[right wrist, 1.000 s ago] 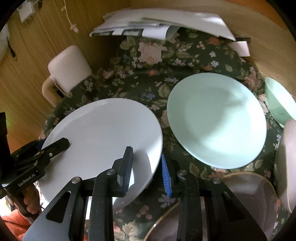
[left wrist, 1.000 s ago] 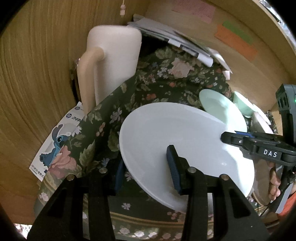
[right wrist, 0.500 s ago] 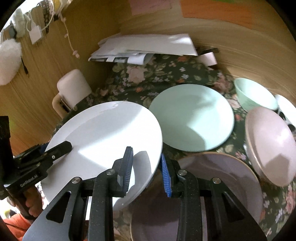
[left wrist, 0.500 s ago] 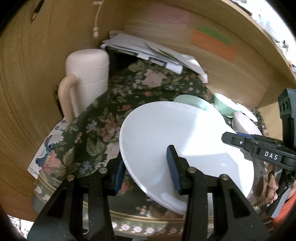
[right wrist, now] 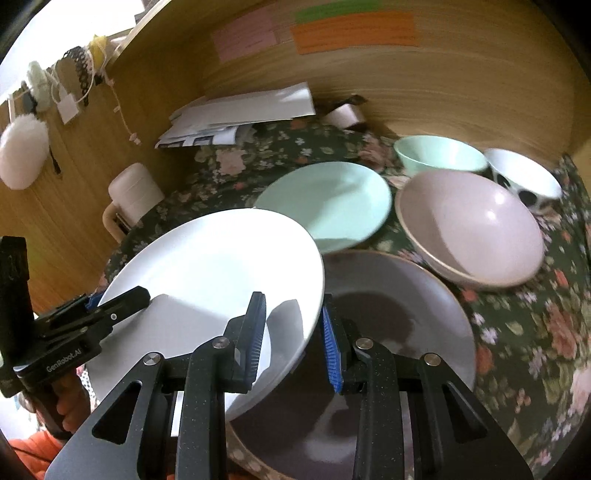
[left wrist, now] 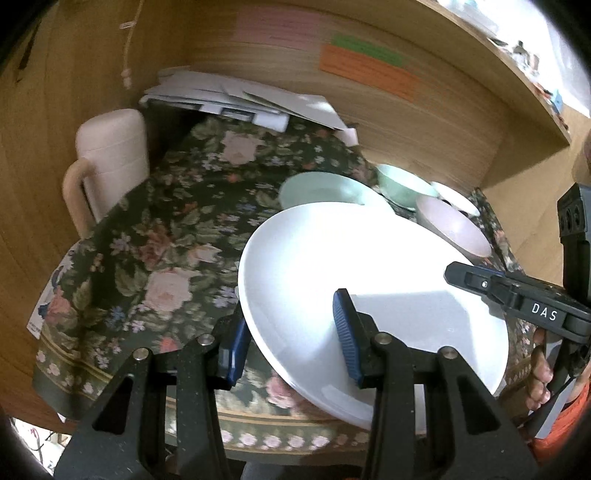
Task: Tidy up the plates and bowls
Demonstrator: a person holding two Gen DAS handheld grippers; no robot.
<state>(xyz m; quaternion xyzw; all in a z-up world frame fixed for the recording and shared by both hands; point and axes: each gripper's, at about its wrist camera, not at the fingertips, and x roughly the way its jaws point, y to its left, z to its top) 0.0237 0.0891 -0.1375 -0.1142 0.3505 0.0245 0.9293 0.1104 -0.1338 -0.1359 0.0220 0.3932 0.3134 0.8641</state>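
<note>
Strong light comes in from behind me, and the glossy white round plate (left wrist: pixel 354 280) I hold blows out to near-pure glare across its upper half. My gripper fingers (right wrist: pixel 255 332) throw hard-edged grey shadows over its lower part. In the right wrist view, a dark blotch of shadow lies in the mauve round plate (right wrist: pixel 417 295). The wooden back wall (left wrist: pixel 424 122) is dimmer, warm and smeared by motion blur; the coloured paper notes (right wrist: pixel 354 29) there are unreadable. Both fisheye views bend the wall into curves and fade to black at the corners. The floral tablecloth's (right wrist: pixel 535 332) right edge is blurred.
</note>
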